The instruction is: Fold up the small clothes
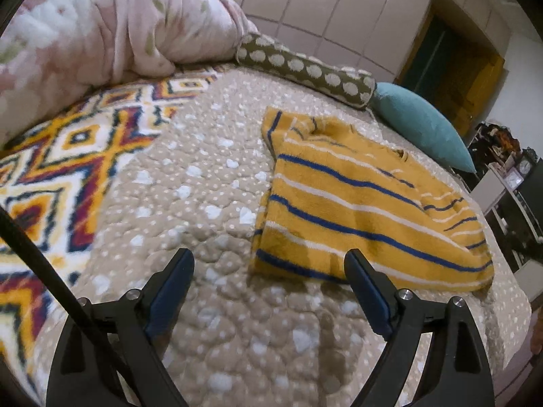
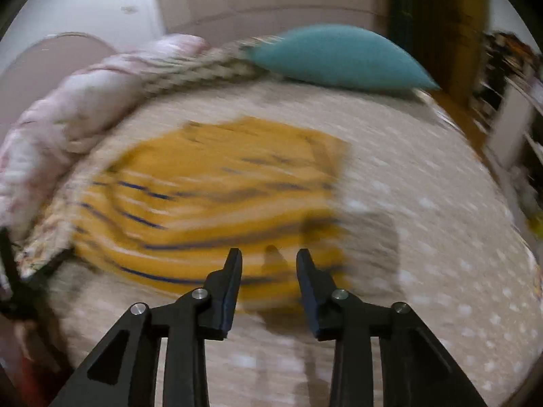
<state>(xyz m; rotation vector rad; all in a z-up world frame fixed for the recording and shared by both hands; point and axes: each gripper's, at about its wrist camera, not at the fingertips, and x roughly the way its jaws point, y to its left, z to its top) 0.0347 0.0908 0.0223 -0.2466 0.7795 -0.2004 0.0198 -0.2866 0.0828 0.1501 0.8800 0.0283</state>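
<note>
The yellow striped sweater [image 1: 366, 210] lies folded on the beige dotted quilt [image 1: 210, 183], short of the teal pillow [image 1: 424, 125]. My left gripper [image 1: 269, 264] hangs spread wide and empty at its near edge; my right gripper [image 2: 269, 261] gapes over the hem, holding nothing, view blurred.

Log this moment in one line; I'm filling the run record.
striped top folded on bed | left gripper open | right gripper open
</note>
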